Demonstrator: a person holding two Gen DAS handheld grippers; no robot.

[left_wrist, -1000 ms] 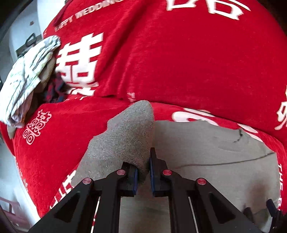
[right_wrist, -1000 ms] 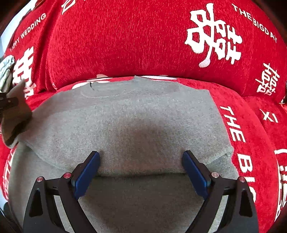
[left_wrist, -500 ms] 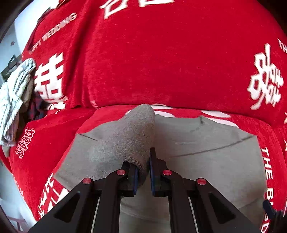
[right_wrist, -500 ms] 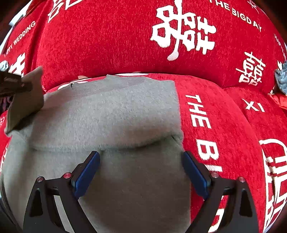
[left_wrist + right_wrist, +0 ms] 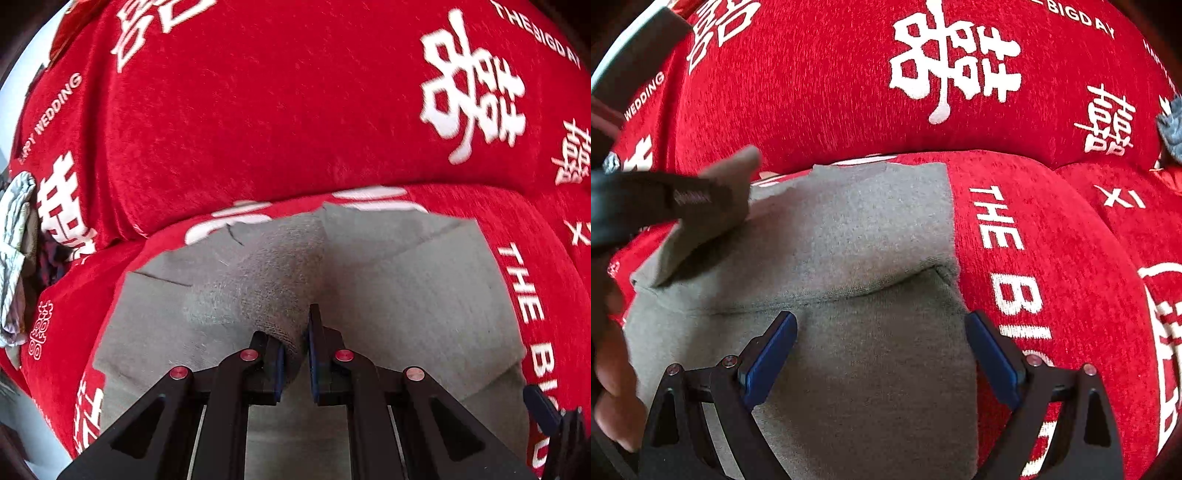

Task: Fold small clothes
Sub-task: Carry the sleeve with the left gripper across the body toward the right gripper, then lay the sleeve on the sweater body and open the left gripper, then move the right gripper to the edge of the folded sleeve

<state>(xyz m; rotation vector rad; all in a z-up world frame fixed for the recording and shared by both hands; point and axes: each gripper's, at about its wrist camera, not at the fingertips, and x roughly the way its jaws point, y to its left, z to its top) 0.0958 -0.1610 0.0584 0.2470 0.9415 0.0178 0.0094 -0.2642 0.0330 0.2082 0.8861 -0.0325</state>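
A grey knit garment (image 5: pixel 849 236) lies spread on the red sofa seat, with a fold across its middle. My left gripper (image 5: pixel 295 354) is shut on a bunched edge of the grey garment (image 5: pixel 266 273) and holds it lifted over the flat part. In the right wrist view the left gripper (image 5: pixel 646 206) shows at the left, carrying that flap. My right gripper (image 5: pixel 881 354) is open and empty, low over the garment's near part. Its tip shows at the left wrist view's lower right (image 5: pixel 543 406).
The red sofa cover (image 5: pixel 1052 258) with white characters and lettering forms the seat and the backrest (image 5: pixel 295 110). A pile of other clothes (image 5: pixel 14 251) lies at the left end of the sofa. A small grey-blue item (image 5: pixel 1172 122) sits at the far right.
My left gripper has carried the lifted grey flap rightward over the garment. My right gripper has shifted right and back, staying open.
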